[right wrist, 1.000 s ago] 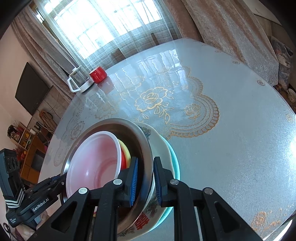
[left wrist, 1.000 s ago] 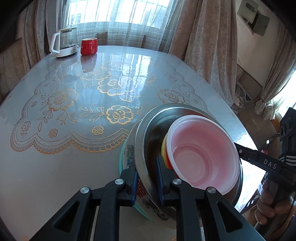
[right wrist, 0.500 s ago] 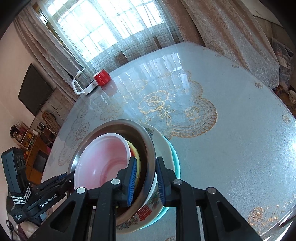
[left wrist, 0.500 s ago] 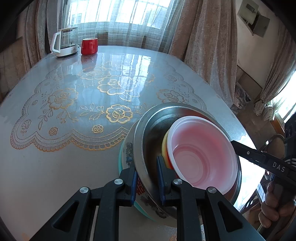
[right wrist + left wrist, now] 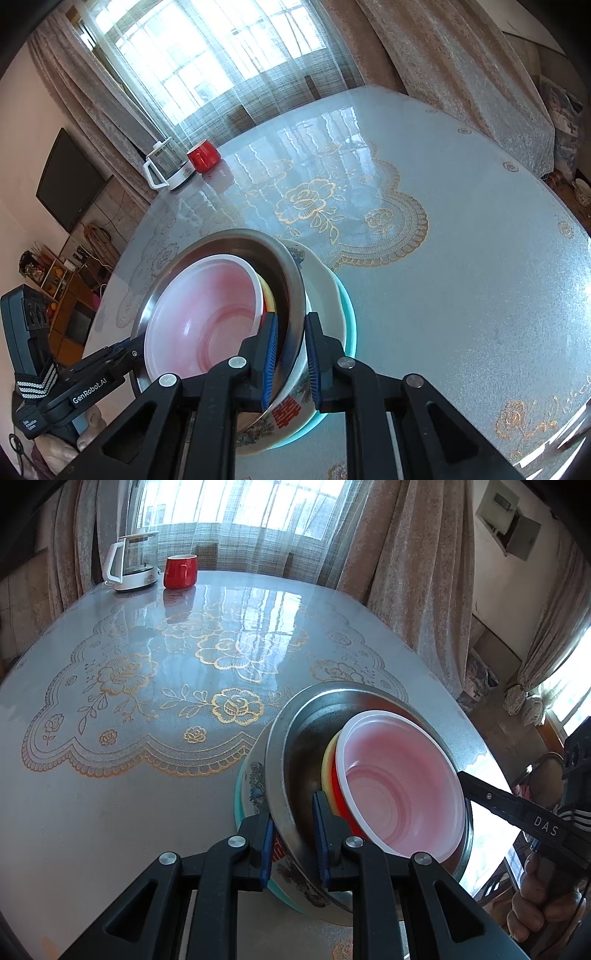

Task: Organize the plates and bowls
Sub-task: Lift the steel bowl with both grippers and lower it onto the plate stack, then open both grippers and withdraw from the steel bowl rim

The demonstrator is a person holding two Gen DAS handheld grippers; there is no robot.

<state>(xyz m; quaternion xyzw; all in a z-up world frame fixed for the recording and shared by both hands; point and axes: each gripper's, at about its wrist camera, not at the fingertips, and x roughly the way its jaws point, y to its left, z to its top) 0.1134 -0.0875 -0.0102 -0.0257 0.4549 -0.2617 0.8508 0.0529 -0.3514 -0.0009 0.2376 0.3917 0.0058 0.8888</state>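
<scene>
Nested stack on the table (image 5: 110,812), near edge: pink plastic bowl (image 5: 402,786) inside steel bowl (image 5: 295,738), on a floral bowl (image 5: 321,280) w/ teal plate (image 5: 349,325) under. Left gripper (image 5: 293,840) & right gripper (image 5: 290,360) both pinch the steel rim, opposite sides.

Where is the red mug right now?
The red mug stands at the table's far edge by the window, just right of the kettle in both wrist views, well away from the stacked bowls.
</scene>
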